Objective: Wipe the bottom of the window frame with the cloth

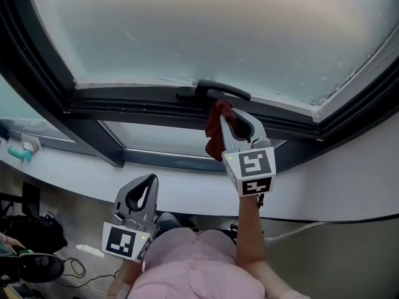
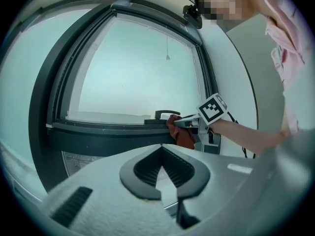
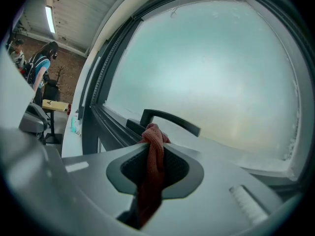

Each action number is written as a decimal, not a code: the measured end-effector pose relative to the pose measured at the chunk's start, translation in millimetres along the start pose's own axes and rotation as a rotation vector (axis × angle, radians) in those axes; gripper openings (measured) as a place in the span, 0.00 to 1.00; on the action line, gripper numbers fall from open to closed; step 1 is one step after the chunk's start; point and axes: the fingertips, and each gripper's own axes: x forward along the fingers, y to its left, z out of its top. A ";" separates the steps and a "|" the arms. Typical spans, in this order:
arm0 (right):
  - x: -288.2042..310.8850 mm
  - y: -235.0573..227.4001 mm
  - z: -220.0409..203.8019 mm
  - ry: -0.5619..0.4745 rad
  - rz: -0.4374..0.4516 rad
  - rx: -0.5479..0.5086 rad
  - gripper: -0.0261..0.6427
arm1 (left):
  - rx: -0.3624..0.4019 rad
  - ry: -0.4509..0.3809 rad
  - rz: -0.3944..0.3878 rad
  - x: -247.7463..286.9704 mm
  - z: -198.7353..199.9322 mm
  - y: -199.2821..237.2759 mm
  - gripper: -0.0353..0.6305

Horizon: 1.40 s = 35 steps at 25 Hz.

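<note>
Rust-red cloth (image 1: 216,134), bunched, is pinched by right gripper (image 1: 225,113) fingers at window frame (image 1: 137,102); left gripper (image 1: 148,180) fingers are closed, empty.

R gripper (image 1: 231,117) up, gripping cloth (image 1: 215,143); L gripper (image 1: 151,179) low, closed.

No readable txt, no labels, brands or nos. anywhere
</note>
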 end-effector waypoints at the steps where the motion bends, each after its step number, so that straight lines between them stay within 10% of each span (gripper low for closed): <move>1: -0.8 -1.9 -0.9 0.003 -0.005 0.005 0.13 | -0.005 0.003 -0.006 0.5 -1.1 -0.5 0.05; 35: -27.4 -49.4 -21.6 0.008 -0.112 0.082 0.13 | 0.022 -0.010 -0.038 5.0 5.7 -8.9 0.05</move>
